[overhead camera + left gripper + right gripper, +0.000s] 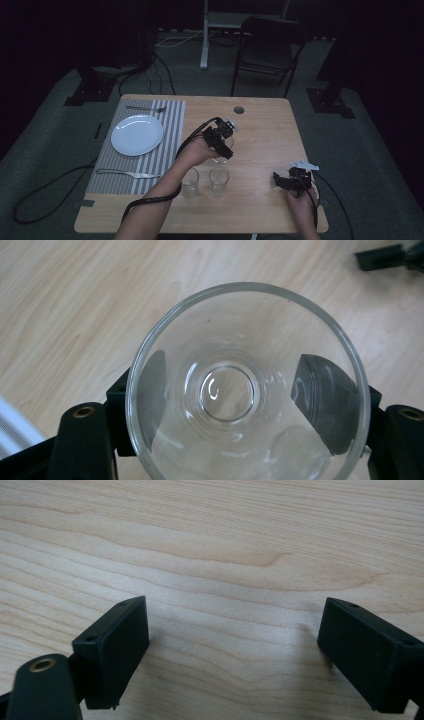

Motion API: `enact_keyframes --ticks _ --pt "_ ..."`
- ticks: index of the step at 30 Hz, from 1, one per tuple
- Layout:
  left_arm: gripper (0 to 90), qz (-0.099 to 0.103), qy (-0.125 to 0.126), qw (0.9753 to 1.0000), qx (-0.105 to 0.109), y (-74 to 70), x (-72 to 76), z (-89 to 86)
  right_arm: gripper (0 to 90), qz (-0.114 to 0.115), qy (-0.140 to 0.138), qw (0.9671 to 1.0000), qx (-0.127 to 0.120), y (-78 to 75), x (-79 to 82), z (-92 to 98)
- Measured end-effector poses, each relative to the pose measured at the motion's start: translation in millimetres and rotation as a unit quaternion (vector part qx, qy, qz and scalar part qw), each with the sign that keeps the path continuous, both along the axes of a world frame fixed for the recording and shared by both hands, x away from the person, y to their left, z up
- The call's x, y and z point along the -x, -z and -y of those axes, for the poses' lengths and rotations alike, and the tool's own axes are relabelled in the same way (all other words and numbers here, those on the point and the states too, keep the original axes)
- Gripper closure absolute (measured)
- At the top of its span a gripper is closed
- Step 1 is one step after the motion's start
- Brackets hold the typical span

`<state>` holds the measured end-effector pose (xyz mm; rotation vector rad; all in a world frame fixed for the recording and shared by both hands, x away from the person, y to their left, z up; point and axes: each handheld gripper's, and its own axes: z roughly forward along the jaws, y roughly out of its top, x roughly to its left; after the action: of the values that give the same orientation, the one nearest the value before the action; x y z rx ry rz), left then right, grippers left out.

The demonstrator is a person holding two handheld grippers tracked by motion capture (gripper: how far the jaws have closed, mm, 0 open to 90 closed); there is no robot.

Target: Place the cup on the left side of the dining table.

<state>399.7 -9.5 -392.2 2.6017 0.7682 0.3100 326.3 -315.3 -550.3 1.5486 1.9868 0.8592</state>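
at table centre, my left gripper (220,141) has its jaws closed around a clear glass (247,385); i'd keep it upright and level. my right gripper (235,650) rests wide open, empty.

White plate (136,135), grey-and-white striped placemat (167,145), pale wood-grain table (265,130), clear glass (247,385)

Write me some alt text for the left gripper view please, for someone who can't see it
A clear empty drinking glass, seen from straight above, sits between the left gripper's two black jaws, one on each side of it. A light wooden table lies underneath.
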Motion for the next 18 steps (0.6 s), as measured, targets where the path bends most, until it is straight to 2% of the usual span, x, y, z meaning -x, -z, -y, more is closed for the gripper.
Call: enact_keyframes --ticks 1,2,3,6,7,11,18 --pt "29.1 0.000 0.001 1.0000 -0.002 -0.2 -0.1 -2.6 12.7 0.000 0.000 1.0000 0.000 0.0 0.0 0.1" --pt "29.1 0.001 -0.010 0.9999 0.002 -0.2 -0.7 -10.9 12.7 0.000 0.000 1.0000 0.000 0.0 0.0 0.0" --pt "29.1 0.001 -0.010 0.9999 0.002 -0.2 -0.7 -10.9 12.7 0.000 0.000 1.0000 0.000 0.0 0.0 0.0" --pt "29.2 0.000 -0.027 0.9996 0.011 0.0 -1.8 -26.6 12.7 0.000 0.000 1.0000 0.000 0.0 0.0 0.0" --pt "29.2 0.000 -0.027 0.9996 0.011 0.0 -1.8 -26.6 12.7 0.000 0.000 1.0000 0.000 0.0 0.0 0.0" --pt "29.1 0.007 -0.051 0.9987 0.005 3.7 -1.6 -45.9 12.7 0.000 0.000 1.0000 0.000 0.0 0.0 -0.1" --pt "29.1 -0.004 -0.072 0.9974 -0.003 12.2 -3.2 -70.8 13.1 0.000 0.001 1.0000 0.000 0.0 0.6 -0.4"
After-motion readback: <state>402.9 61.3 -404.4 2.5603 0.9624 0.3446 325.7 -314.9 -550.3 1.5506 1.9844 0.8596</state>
